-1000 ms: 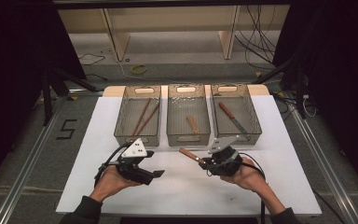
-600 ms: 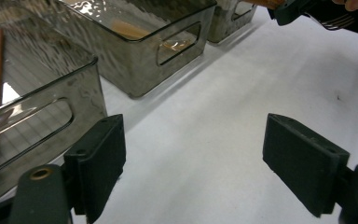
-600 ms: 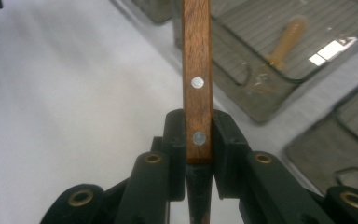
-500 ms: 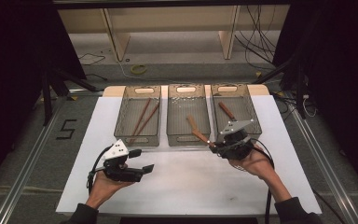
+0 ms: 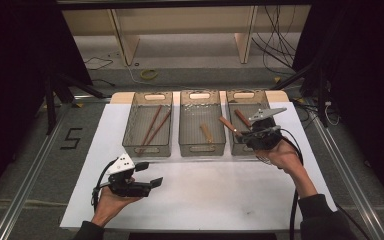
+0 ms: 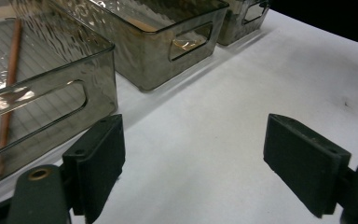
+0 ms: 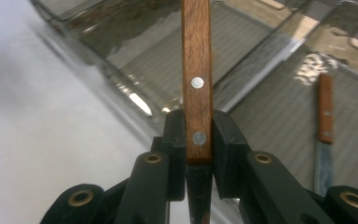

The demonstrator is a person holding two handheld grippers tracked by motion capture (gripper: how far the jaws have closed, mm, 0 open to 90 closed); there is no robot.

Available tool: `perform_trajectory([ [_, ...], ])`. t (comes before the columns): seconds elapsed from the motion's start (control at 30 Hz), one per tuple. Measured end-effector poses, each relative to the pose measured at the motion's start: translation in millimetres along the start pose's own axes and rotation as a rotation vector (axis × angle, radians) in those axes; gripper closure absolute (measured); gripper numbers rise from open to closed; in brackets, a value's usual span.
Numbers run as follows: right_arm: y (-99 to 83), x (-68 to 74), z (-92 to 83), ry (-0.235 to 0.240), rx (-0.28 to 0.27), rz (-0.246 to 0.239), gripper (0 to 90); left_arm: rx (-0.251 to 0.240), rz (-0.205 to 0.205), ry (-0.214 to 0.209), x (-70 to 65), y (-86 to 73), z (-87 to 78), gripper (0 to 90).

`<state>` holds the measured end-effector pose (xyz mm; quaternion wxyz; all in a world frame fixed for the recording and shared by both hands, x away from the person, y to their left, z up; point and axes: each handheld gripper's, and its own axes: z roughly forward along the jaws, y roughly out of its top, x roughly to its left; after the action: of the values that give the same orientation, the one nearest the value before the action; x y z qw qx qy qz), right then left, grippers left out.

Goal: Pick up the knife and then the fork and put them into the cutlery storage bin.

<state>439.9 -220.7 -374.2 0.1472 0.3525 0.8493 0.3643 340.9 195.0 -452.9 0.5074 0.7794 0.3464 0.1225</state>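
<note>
over the white table (image 5: pixel 205 200), from the high view, the right hand-held gripper (image 5: pixel 245 134) hangs at the near rim of the right bin (image 5: pixel 260 94), clamped on a wooden-handled knife (image 5: pixel 227 124) whose handle points toward the middle bin (image 5: pixel 182 125). the left hand-held gripper (image 5: pixel 150 175) rests low on the table, jaws wide and empty. the left bin (image 5: pixel 130 125) holds two chopsticks (image 5: pixel 152 129), the middle bin a short wooden piece (image 5: pixel 206 132), the right bin another knife (image 5: pixel 242 117).

left gripper view: open pads (image 6: pixel 100 158), nothing between them.

right gripper view: the handle (image 7: pixel 196 79) is pinched near its end. best to lower it flat beside the other knife (image 7: pixel 325 130), then let go.
</note>
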Motion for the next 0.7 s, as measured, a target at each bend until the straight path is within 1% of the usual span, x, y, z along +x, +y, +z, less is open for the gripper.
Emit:
perform_trajectory([
  [0.13, 7.0, -17.2, -0.7, -0.034, -0.009, 0.038, 78.0, -0.004, 0.000, 0.004, 1.6, -1.8, -2.2, 19.9],
  [0.27, 12.6, -30.3, 3.5, -0.067, 0.004, 0.059, 78.1, -0.004, -0.006, 0.009, 2.0, -3.6, -2.7, 19.9],
  [0.33, 15.3, -37.6, 7.3, -0.084, 0.007, 0.074, 78.0, -0.008, -0.003, 0.014, 1.9, -4.3, -2.8, 19.8],
  [0.47, 19.3, -49.5, 13.9, -0.109, 0.020, 0.106, 78.0, -0.012, -0.008, 0.017, 2.5, -5.2, -4.0, 19.9],
  [0.7, 22.4, -66.6, 27.2, -0.149, 0.046, 0.141, 78.0, -0.033, -0.020, 0.025, 4.1, -7.0, -6.4, 19.5],
])
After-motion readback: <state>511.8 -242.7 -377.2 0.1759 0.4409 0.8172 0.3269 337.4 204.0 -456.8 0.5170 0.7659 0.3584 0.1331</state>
